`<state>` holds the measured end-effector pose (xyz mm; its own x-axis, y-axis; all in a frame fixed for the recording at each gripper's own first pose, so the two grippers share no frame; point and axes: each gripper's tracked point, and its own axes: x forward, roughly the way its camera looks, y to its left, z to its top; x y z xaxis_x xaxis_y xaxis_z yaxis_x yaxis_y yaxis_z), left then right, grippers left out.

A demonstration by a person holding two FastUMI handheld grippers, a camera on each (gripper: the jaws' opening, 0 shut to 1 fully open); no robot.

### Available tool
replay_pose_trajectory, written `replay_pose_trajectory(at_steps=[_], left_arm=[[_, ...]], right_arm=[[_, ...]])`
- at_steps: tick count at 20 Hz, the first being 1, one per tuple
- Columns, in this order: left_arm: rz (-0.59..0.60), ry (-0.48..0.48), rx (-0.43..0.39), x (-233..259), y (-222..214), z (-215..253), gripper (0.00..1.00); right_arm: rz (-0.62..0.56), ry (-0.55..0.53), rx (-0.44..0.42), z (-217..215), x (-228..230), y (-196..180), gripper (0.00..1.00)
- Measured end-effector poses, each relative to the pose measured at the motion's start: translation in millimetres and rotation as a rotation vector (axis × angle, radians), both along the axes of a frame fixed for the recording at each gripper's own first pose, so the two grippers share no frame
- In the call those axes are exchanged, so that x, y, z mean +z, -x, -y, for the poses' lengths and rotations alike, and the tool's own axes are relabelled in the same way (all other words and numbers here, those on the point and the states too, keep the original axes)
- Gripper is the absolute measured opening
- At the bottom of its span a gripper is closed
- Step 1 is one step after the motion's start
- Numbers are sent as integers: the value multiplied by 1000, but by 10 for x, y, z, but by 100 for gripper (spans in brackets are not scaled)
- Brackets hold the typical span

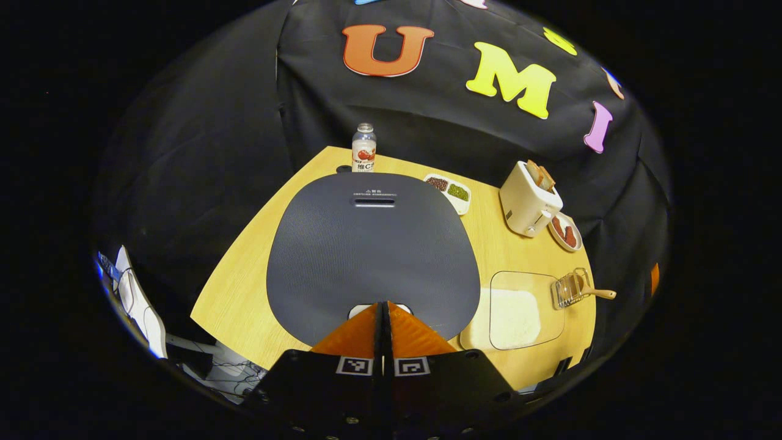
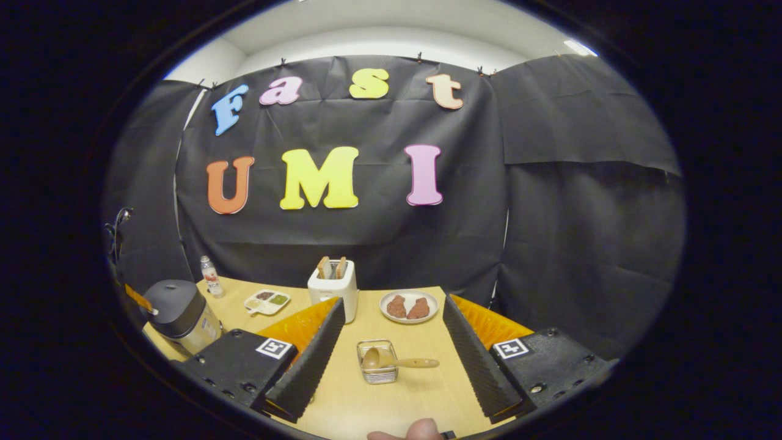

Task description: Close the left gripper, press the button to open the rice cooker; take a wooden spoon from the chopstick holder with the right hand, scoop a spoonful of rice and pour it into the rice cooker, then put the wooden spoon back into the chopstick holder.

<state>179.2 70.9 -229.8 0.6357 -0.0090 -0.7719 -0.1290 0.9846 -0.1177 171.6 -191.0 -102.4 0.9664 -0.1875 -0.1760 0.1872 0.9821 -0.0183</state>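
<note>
The rice cooker's dark grey lid (image 1: 372,244) lies right below my left gripper (image 1: 383,304). That gripper is shut, its tips together over a pale button (image 1: 364,308) at the lid's near edge; I cannot tell whether they touch it. To the right, a clear tray of white rice (image 1: 514,316) sits beside the wire chopstick holder (image 1: 567,291), with the wooden spoon (image 1: 602,294) in it. My right gripper (image 2: 394,304) is open above the table, with the holder (image 2: 377,366) and the spoon (image 2: 400,362) between and beyond its fingers. The cooker (image 2: 180,315) stands at far left.
A white toaster (image 2: 333,287) with bread stands at the back, and a plate (image 2: 408,305) of brown pieces lies to its right. A bottle (image 1: 364,148) and a divided dish of beans (image 1: 449,191) stand behind the cooker. A fingertip (image 2: 406,432) shows at the bottom edge.
</note>
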Motion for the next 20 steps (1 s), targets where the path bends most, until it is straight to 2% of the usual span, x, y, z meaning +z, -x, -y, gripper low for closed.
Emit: replay_pose_trajectory(at_steps=[2,6,8,11,16,20], left_arm=[[-13,6,4,-53,18,11,0],[-64,-80,-54,-120,40,21,0],[-42,-100,-56,-44,22,15,0],[62,-137,-47,192,-17,13,0],[369,-235,-18,1113,-367,-50,1],[566,-239,-9,1780,-543,-31,2]], right_arm=[[-4,-11,-4,-18,-44,20,100],[-3,-26,4,-100,-33,92,100],[7,-24,2,-94,29,116,100],[30,-14,-11,9,152,176,100],[22,-9,-42,149,131,330,100],[18,-15,-47,172,137,447,100]])
